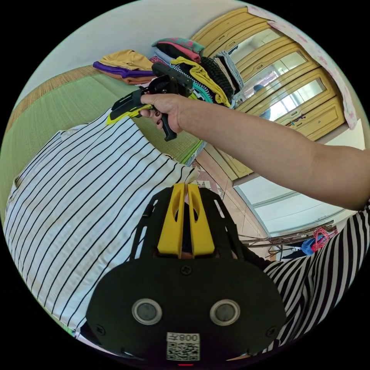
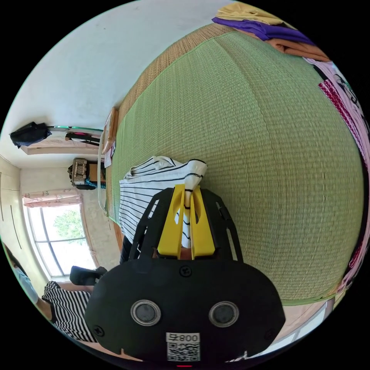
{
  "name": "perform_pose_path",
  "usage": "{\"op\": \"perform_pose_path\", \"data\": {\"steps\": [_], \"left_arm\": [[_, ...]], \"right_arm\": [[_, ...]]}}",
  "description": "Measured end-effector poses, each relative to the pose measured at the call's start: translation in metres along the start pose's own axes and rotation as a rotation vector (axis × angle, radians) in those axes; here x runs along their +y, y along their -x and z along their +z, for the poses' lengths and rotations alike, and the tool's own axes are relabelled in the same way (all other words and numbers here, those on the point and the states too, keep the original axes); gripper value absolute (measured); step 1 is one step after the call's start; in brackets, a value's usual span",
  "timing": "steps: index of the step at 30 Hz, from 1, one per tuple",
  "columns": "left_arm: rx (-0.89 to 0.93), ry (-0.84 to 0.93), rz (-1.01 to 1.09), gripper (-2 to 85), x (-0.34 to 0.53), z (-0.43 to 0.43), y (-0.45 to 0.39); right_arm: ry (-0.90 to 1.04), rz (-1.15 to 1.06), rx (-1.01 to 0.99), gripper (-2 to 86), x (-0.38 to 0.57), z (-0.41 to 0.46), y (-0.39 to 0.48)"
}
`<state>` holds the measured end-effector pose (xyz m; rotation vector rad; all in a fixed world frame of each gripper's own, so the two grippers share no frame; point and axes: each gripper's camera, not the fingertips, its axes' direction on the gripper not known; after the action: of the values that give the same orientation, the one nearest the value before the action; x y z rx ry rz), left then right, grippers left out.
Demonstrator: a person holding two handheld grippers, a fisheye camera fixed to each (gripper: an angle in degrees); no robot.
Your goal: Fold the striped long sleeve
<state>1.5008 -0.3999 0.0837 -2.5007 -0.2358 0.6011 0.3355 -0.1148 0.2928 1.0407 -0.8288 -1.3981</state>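
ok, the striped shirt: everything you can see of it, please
The striped shirt is white with thin black stripes, soft thin fabric, spread mostly flat with slight wrinkles on the green woven mat. The left gripper is shut on one edge of it, the right gripper on another, where the cloth bunches up in a lifted fold. In the left gripper view the right gripper's yellow tip meets the shirt's far edge. Sleeves and collar cannot be told apart.

green woven mat [image 2: 250, 154]: striped long sleeve [image 1: 84, 200] spread on it, folded clothes stacks [image 1: 127, 66] at far edge.
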Motion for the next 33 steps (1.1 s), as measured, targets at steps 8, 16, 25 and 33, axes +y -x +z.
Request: {"op": "perform_pose_path", "data": {"steps": [8,16,25,33], "left_arm": [[0.041,-0.079,-0.042,1.1,0.052,0.019,0.041],[0.104,-0.194,-0.109,1.2,0.128,0.043,0.089],[0.130,-0.347,-0.214,1.1,0.244,0.061,0.152],[0.142,-0.474,-0.355,1.0,0.357,0.093,0.213]], "right_arm": [[-0.025,0.017,0.008,1.1,0.003,-0.033,0.027],[-0.060,-0.022,0.007,0.8,0.006,-0.070,0.083],[-0.095,-0.145,-0.003,0.8,0.007,-0.088,0.202],[-0.069,-0.220,-0.014,0.8,0.002,-0.067,0.302]]}}
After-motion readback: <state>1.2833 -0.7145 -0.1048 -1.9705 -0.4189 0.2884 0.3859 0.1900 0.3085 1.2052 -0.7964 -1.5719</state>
